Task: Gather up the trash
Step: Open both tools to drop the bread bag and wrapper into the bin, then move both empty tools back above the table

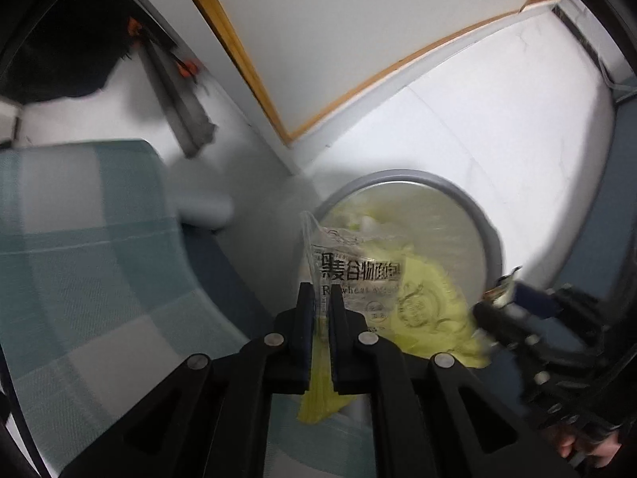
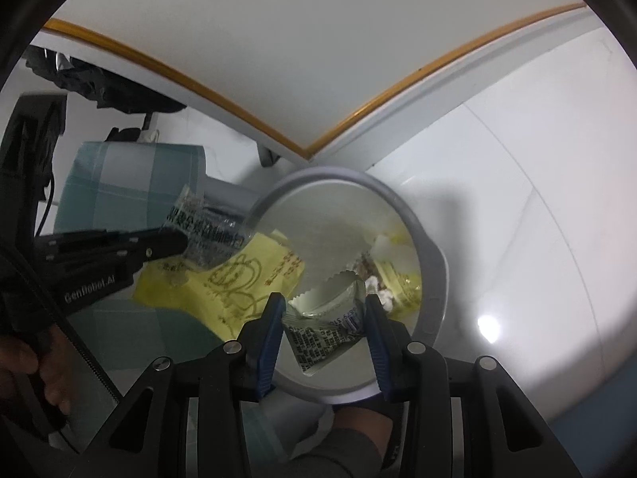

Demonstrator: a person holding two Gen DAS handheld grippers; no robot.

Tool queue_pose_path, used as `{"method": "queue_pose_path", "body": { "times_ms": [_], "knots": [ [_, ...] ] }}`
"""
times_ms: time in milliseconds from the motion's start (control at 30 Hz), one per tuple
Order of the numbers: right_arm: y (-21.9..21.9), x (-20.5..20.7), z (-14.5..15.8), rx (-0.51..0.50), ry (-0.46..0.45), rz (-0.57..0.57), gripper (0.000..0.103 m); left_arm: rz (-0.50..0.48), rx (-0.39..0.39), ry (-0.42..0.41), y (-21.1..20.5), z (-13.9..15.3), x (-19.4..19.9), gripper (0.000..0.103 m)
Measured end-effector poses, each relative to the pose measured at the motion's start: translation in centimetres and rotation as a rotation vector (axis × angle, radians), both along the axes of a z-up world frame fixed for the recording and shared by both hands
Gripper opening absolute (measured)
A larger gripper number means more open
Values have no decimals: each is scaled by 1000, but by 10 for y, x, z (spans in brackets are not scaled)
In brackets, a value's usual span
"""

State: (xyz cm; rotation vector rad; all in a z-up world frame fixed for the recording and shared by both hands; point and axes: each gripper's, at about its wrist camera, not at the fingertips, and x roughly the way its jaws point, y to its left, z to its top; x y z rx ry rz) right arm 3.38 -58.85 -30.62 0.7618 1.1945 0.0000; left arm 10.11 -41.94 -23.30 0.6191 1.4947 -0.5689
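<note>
The left gripper (image 1: pixel 320 298), clamped on a clear wrapper (image 1: pixel 350 267) and yellow bag (image 2: pixel 223 275), hangs just outside the bin's rim (image 2: pixel 430 255), while the right gripper (image 2: pixel 324 318), gripping a torn printed wrapper (image 2: pixel 322 338), is over the opening.

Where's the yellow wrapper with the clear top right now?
The yellow wrapper hangs pinched in the left gripper, low centre in the left wrist view, at the near rim of the grey trash bin.

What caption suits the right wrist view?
Right gripper holds a torn clear printed wrapper over the round grey bin.
</note>
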Motion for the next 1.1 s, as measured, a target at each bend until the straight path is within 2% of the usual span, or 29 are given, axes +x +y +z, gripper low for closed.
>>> {"method": "queue_pose_path", "body": {
  "times_ms": [133,233,367,500,533,700,767,833,1100],
  "knots": [
    [1,1,-4,6,5,10,41,-9,66,22,-3,-15,-1,8],
    [3,1,-11,14,32,14,41,13,53,74,-2,-17,-4,14],
    [7,1,-17,28,42,16,43,32,30,96,-3,-16,-3,20],
    [10,1,-19,28,49,35,49,48,1,97,-2,-14,2,43],
    [10,1,-18,23,50,37,52,52,-4,94,-2,-14,3,46],
    [9,0,-19,24,59,46,58,70,-29,88,2,-10,6,47],
    [9,-2,-17,14,63,54,58,72,-46,80,4,-4,5,49],
    [10,-4,-14,4,58,60,58,74,-68,59,5,4,4,57],
    [-2,-17,20,-27,1,6,62,77,-232,-42,16,58,-2,63]
  ]
}}
